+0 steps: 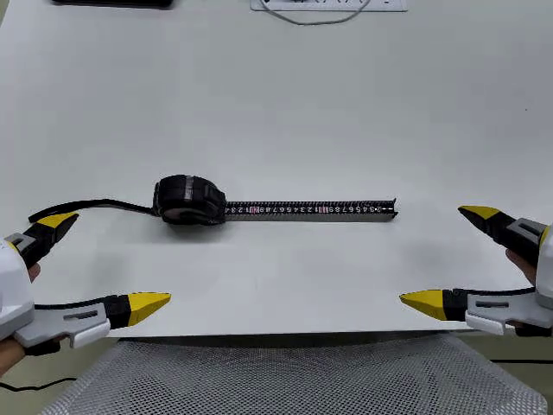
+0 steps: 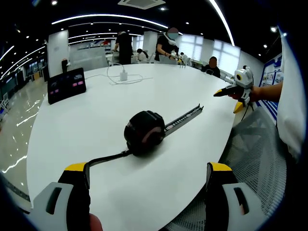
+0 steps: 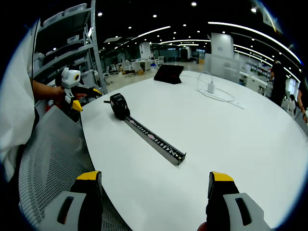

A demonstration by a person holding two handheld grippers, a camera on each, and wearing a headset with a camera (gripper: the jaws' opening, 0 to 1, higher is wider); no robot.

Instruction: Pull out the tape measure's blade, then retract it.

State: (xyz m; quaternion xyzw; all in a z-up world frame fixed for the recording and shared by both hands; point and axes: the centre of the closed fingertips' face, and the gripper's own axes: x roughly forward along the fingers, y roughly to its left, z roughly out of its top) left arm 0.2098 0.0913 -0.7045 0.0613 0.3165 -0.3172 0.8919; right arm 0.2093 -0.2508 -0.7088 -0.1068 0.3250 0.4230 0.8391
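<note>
A black tape measure [image 1: 188, 201] lies on the white table [image 1: 285, 104], its blade [image 1: 311, 209] pulled out to the right and flat on the surface, hook end [image 1: 393, 207] free. A black wrist strap [image 1: 95, 206] trails left from the case. My left gripper [image 1: 111, 261] is open at the near left edge, apart from the case [image 2: 144, 132]. My right gripper [image 1: 441, 256] is open at the near right, short of the blade tip [image 3: 179, 157]. The case [image 3: 119, 105] and blade [image 3: 154, 139] also lie ahead in the right gripper view. Neither gripper holds anything.
A white cable and charger [image 1: 311, 10] lie at the table's far edge, with a dark tablet [image 2: 66, 84] further left. A grey mesh chair back [image 1: 285, 376] sits below the near table edge. Several people stand at the far side [image 2: 168, 41].
</note>
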